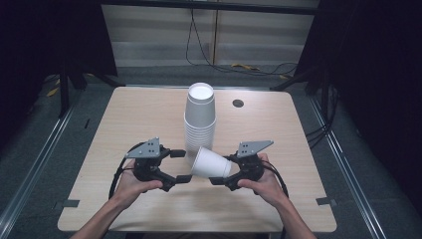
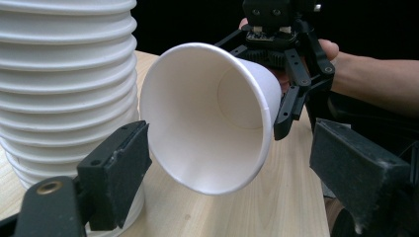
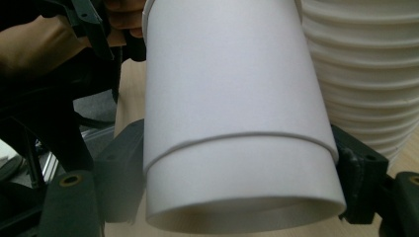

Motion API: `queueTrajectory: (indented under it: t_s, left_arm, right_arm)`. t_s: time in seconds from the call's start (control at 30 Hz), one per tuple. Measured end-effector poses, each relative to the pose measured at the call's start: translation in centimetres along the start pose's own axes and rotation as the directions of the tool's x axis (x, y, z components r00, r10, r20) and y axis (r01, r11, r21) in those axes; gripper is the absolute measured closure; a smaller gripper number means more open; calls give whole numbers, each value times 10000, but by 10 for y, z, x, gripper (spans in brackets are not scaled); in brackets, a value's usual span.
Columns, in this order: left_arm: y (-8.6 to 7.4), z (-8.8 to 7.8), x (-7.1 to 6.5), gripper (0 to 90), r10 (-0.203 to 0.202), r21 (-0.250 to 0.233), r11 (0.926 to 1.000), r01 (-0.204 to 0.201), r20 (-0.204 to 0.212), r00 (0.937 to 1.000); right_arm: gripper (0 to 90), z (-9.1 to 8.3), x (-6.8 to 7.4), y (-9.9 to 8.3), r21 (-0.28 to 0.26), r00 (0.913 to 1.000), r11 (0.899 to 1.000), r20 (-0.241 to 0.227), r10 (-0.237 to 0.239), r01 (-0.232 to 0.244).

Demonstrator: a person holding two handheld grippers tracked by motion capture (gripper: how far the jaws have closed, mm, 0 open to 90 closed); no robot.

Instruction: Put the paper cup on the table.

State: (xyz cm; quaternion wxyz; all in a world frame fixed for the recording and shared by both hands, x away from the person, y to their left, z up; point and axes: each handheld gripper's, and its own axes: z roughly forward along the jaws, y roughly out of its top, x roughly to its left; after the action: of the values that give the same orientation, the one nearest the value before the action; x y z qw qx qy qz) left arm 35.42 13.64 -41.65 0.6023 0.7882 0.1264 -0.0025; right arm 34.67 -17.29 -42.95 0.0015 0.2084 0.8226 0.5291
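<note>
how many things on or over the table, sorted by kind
stacks of white paper cups: 1
loose white paper cups, held on its side in the right claw: 1
claws, counting the open left claw: 2
total: 4

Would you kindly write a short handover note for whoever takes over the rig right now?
Right hand-held gripper: shut on a single paper cup near its base, held on its side above the table, mouth toward the left hand-held gripper.
Left hand-held gripper: open, empty, its jaws on either side of the cup's mouth without gripping it.
The cup stack stands mouth down mid-table, just behind the held cup.
Done: one cup is in hand, apart from the stack.
Left: probably hand the cup over or place it.
</note>
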Motion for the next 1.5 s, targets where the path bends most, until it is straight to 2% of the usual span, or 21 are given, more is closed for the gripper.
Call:
queueTrajectory:
  t_s: [0.03, 0.27, 0.47, 0.6, 0.67, 0.77, 0.87, 1.0, 1.13, 1.43, 1.5]
  left_arm:
    - [0, 0, 1, 155, 32, -86, 10000, -31, 101, 9999]
    - [0, 1, 0, 155, 93, -138, 9999, -92, 71, 9999]
    - [-1, 0, 1, 154, -61, -262, 9996, 63, 58, 10000]
    - [-1, -1, 3, 154, -163, -284, 9995, 169, 215, 9996]
    - [-2, 0, 4, 154, -247, -280, 9993, 250, 108, 9996]
    - [-3, 0, 6, 149, -415, -289, 9987, 415, 0, 9991]
    - [-3, 1, 6, 106, -450, -212, 9988, 448, -118, 9989]
    - [-4, 5, 6, 45, -451, -167, 9988, 452, 49, 9990]
    - [-4, 8, 6, 41, -470, -156, 9988, 475, 270, 9985]
    - [-2, 12, 5, 29, -547, -183, 9983, 555, 381, 9978]
    - [-1, 14, 4, 34, -617, -250, 9977, 632, 556, 9965]
  right_arm:
    - [223, 0, -1, 0, -119, 10000, 9999, -67, 18, -19]
    - [223, 4, -1, -2, -838, 9993, 9963, -352, 143, -172]
    - [223, 7, 1, -4, -1338, 9986, 9909, -523, 90, -159]
    - [223, 11, 1, -7, -1521, 9980, 9883, -636, 39, -135]
    - [223, 13, 2, -7, -1641, 9974, 9864, -716, -19, -99]
    - [224, 15, 4, -7, -1706, 9967, 9853, -802, -103, -35]
    - [224, 16, 5, -7, -1742, 9960, 9847, -887, -124, -32]
    - [224, 19, 7, -7, -1687, 9946, 9857, -1010, -237, 64]
    - [224, 21, 9, -6, -1647, 9937, 9862, -1067, -329, 149]
    - [224, 24, 12, -5, -1602, 9930, 9867, -1088, -468, 289]
    - [224, 25, 13, -5, -1589, 9927, 9868, -1101, -497, 318]
